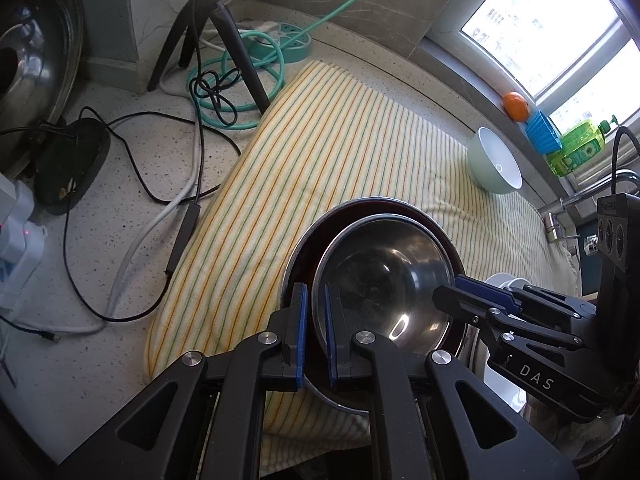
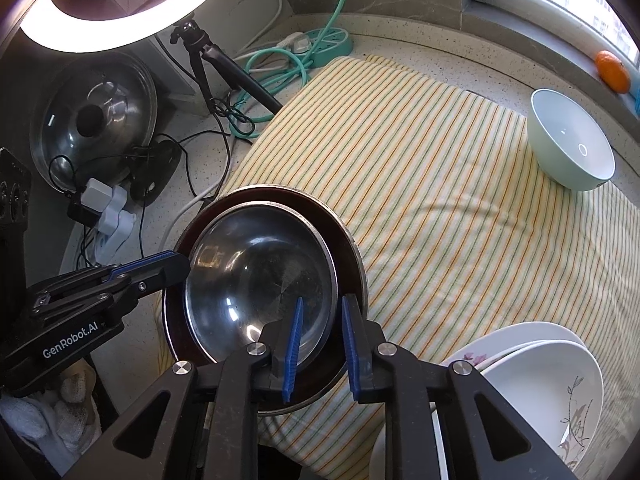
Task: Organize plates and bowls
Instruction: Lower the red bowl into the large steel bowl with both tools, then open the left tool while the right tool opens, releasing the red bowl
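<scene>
A steel bowl point(image 1: 384, 280) sits nested inside a larger dark bowl point(image 1: 304, 252) at the lower middle of the left wrist view, both on a striped towel point(image 1: 320, 152) spread over the speckled surface point(image 1: 132, 208).

The left hand-held gripper point(image 1: 316, 332) is nearly closed, its blue pads point(image 1: 301, 332) straddling the rims at the near left side; whether they actually pinch the metal cannot be told. In the right wrist view it enters from the left edge, tip against the bowls' rim.

The right hand-held gripper point(image 2: 322, 344) stands a little wider, one pad point(image 2: 294, 348) inside the steel bowl point(image 2: 260, 276) and the other outside, over the rim of the dark bowl point(image 2: 352, 248). Contact is again unclear.

A pale green bowl point(image 2: 568, 148) stands upright at the towel's point(image 2: 440, 184) far right, well apart from the nested pair. An orange point(image 2: 611, 65) rests on the sill beyond it. Stacked white plates point(image 2: 540, 380) with a floral print fill the lower right corner of the right wrist view.

At the upper left are a tripod point(image 1: 208, 32), a teal power strip point(image 1: 292, 38) with a coiled cable, and a lit ring light point(image 2: 120, 12).
</scene>
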Tool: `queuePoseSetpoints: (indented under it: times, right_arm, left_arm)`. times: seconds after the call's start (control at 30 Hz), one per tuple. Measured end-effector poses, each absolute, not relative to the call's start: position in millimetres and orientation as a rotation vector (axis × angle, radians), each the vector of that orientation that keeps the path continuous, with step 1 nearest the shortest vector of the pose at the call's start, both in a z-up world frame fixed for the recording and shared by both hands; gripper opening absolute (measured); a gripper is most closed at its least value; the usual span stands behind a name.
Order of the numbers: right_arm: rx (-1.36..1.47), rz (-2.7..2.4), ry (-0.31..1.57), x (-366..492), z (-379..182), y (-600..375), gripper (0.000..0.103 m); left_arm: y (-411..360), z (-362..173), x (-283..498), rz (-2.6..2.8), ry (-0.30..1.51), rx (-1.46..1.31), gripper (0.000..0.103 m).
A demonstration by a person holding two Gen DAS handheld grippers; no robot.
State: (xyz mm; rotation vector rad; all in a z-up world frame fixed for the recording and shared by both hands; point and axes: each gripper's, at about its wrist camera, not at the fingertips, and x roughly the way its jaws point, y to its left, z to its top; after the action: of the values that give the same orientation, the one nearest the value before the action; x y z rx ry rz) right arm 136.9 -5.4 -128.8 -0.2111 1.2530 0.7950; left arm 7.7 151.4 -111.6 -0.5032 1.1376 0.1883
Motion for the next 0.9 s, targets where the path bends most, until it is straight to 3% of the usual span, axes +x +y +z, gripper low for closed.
queuePoseSetpoints:
  times: [0.9]
  right_arm:
    - [-0.025,0.708,1.14,181.5,-71.8,-105.4,0.018]
  left_arm:
    - [106.3,-73.7,44.6,0.08,1.055,-0.525,0.007]
